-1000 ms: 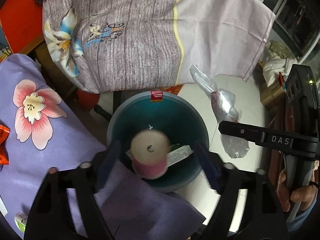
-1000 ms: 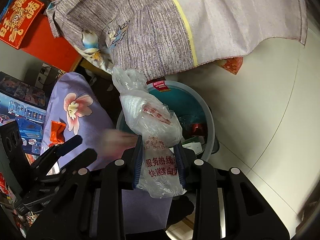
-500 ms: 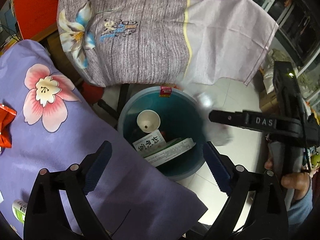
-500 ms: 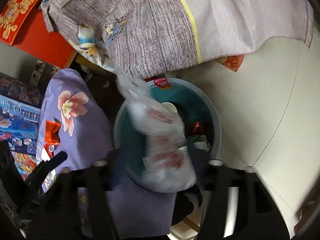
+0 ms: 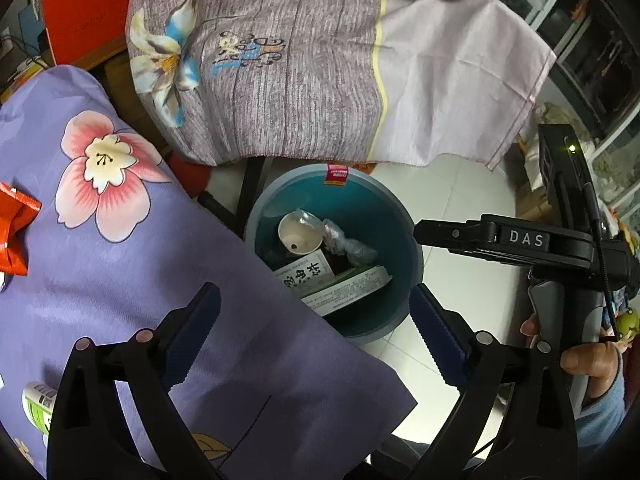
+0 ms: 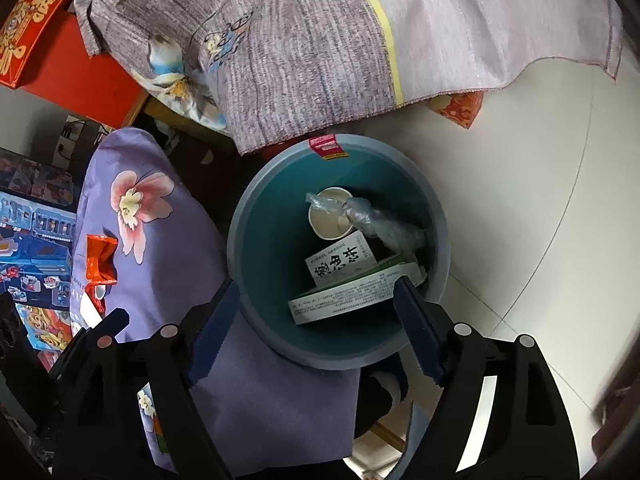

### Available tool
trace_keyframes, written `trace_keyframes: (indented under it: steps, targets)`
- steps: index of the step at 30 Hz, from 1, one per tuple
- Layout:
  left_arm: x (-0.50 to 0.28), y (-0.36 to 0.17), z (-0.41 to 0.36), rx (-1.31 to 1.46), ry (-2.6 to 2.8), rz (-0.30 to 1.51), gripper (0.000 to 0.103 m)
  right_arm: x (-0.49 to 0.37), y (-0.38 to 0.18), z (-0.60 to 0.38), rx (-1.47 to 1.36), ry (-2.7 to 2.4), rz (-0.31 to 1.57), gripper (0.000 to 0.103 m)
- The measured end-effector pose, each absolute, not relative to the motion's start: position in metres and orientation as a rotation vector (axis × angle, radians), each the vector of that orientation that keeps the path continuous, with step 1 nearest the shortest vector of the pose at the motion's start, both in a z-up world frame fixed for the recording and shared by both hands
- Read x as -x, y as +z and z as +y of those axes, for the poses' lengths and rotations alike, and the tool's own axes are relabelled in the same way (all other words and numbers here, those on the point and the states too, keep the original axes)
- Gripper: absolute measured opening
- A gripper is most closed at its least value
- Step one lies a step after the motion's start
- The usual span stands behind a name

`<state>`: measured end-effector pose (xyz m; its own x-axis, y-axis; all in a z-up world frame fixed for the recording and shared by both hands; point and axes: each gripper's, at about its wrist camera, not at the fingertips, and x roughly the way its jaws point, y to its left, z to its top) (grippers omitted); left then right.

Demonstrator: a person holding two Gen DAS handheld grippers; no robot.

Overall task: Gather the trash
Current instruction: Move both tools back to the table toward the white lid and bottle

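A teal bin [image 5: 404, 264] stands on the floor below both grippers; it also shows in the right wrist view [image 6: 256, 248]. In it lie a paper cup [image 5: 298, 236] [image 6: 328, 222], a clear plastic bag [image 5: 348, 244] [image 6: 384, 228] and printed cartons [image 5: 340, 288] [image 6: 352, 288]. My left gripper [image 5: 314, 334] is open and empty over the bin's near rim. My right gripper [image 6: 316, 324] is open and empty above the bin. An orange wrapper [image 5: 16, 228] [image 6: 100, 260] and a small green-white tube [image 5: 38, 404] lie on the purple floral cloth [image 5: 120, 280].
The purple cloth [image 6: 152, 232] covers a surface left of the bin. A grey-lilac cloth [image 5: 320, 64] hangs behind it. White tiled floor [image 6: 540, 200] lies to the right. A red box [image 6: 28, 40] and toy boxes [image 6: 28, 232] are at the left.
The cup fell from my left gripper into the bin. My right gripper opened and the plastic bag dropped into the bin onto the cup.
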<state>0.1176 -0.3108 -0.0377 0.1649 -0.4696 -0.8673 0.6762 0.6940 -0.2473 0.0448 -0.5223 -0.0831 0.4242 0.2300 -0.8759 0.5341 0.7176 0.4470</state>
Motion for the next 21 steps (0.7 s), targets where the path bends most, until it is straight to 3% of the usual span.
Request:
trace_keyframes:
  steps: [21]
  targets:
    - [-0.111,-0.010,-0.190,-0.130,-0.681,1.066,0.097,-0.070,-0.046,-0.410,-0.628,-0.078,1.193,0.077]
